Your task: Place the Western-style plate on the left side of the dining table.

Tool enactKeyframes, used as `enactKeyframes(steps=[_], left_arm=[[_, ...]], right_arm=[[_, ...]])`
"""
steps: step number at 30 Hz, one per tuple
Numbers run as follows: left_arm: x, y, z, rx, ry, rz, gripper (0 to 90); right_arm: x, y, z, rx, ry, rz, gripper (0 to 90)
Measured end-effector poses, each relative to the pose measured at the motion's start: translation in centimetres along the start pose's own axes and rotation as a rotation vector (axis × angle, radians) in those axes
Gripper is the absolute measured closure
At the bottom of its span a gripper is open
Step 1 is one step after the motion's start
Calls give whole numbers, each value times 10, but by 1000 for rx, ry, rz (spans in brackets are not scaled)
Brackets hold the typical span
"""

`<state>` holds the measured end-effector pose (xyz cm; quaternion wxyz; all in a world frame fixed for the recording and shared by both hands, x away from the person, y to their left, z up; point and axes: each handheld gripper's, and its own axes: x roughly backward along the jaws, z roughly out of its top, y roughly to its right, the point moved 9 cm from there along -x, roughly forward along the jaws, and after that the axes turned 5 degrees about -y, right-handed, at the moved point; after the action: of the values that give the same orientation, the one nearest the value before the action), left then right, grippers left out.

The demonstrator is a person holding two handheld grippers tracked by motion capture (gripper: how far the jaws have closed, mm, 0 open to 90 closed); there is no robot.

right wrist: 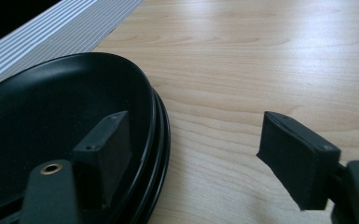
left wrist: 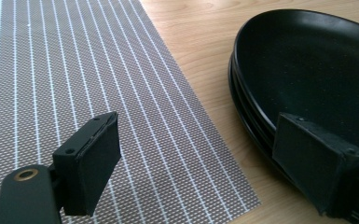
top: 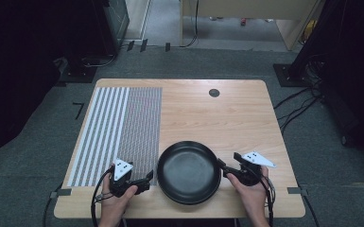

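Note:
A stack of black plates (top: 188, 172) sits near the table's front edge, just right of a striped placemat (top: 123, 127). My left gripper (top: 147, 178) is at the stack's left rim and my right gripper (top: 223, 166) at its right rim. In the left gripper view the left gripper (left wrist: 200, 163) is open, one jaw over the placemat (left wrist: 74, 70), the other over the plates (left wrist: 307, 60). In the right gripper view the right gripper (right wrist: 200, 154) is open astride the rim of the plates (right wrist: 51, 107), one jaw inside the top plate, one over bare wood. No pad presses on the rim.
The wooden table (top: 227, 118) has a small dark round cap (top: 214, 92) near its far edge. The placemat (right wrist: 65, 28) covers the table's left part. Cables and dark stands lie on the grey floor around the table.

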<state>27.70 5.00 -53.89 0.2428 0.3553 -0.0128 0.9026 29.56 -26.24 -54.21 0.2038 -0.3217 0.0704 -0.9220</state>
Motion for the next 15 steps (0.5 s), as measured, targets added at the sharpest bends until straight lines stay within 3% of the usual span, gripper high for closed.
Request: enactKeyframes(steps=[8,11,15], left_arm=[[-2,7,1,4,0,-7,148],[-5,12,0,-1,-9,-17,153],[-7,19,-1,8,-11,-43,198]], right_arm=[[-5,-11,1,65,-1,-38,340],[-6,-13,0,70,-6,-26,404],[-8,-22,-4,98,-20,23,530]])
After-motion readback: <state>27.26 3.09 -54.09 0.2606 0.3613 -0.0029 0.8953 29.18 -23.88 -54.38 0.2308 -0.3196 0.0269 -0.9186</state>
